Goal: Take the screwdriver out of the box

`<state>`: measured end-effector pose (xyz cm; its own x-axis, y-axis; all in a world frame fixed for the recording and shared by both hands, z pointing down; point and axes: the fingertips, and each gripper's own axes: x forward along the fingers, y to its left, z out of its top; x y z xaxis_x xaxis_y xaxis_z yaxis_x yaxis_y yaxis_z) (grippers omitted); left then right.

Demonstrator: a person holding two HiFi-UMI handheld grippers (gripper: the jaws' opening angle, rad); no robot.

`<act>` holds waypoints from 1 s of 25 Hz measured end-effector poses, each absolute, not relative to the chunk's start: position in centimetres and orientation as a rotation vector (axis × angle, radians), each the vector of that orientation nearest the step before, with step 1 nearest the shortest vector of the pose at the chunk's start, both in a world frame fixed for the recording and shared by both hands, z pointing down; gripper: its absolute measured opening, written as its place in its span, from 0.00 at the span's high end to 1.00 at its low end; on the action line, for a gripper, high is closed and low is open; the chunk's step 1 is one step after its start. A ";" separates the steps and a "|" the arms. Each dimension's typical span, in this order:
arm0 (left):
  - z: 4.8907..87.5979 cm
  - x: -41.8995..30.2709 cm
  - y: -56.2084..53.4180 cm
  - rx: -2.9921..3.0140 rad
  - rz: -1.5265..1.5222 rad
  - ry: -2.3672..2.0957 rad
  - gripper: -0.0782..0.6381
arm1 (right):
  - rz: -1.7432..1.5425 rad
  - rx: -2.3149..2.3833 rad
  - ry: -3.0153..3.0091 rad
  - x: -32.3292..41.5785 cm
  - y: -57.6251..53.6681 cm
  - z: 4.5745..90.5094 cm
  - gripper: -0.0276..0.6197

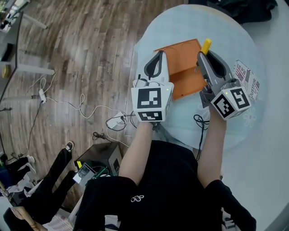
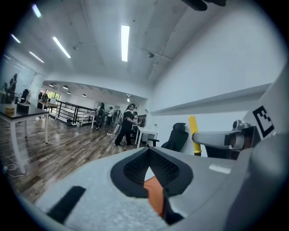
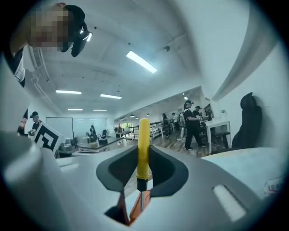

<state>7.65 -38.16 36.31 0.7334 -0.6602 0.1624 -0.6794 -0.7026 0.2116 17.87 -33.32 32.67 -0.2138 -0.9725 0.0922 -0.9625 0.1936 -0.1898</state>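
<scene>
The yellow-handled screwdriver (image 1: 206, 45) is pinched in my right gripper (image 1: 205, 56), handle pointing away from me, lifted well above the table. In the right gripper view the screwdriver (image 3: 143, 149) stands upright between the pads, thin shaft downward. The flat, opened orange box (image 1: 185, 67) lies on the round pale-blue table (image 1: 180, 27) beneath both grippers. My left gripper (image 1: 158, 56) hovers over the box's left part, shut with nothing in it; in the left gripper view its pads meet at the tip and the box (image 2: 156, 191) shows under them. The screwdriver (image 2: 193, 135) appears at that view's right.
A printed carton (image 1: 246, 79) lies at the table's right edge. A black cable (image 1: 201, 122) hangs at the near edge. Cables and a power strip (image 1: 118, 121) lie on the wooden floor at left. Dark cloth (image 1: 244, 9) sits beyond the table. People stand far off in the room.
</scene>
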 end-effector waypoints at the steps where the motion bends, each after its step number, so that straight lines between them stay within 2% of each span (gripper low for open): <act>1: 35.4 7.9 -38.1 2.692 0.089 -1.063 0.89 | -0.302 -1.939 2.344 18.1 -33.0 31.9 0.82; 8: 31.6 8.0 -36.2 2.734 0.034 -1.113 0.89 | -0.267 -1.915 2.254 19.0 -30.7 29.5 0.82; 25: 30.4 9.0 -31.3 2.767 0.018 -1.163 0.89 | -0.214 -1.847 2.305 19.5 -26.6 28.8 0.82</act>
<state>9.00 -31.29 30.36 0.7013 -0.7099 0.0654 -0.7116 -0.6915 0.1245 19.55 -26.61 28.83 -0.2122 -0.9760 -0.0498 -0.9502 0.2180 -0.2229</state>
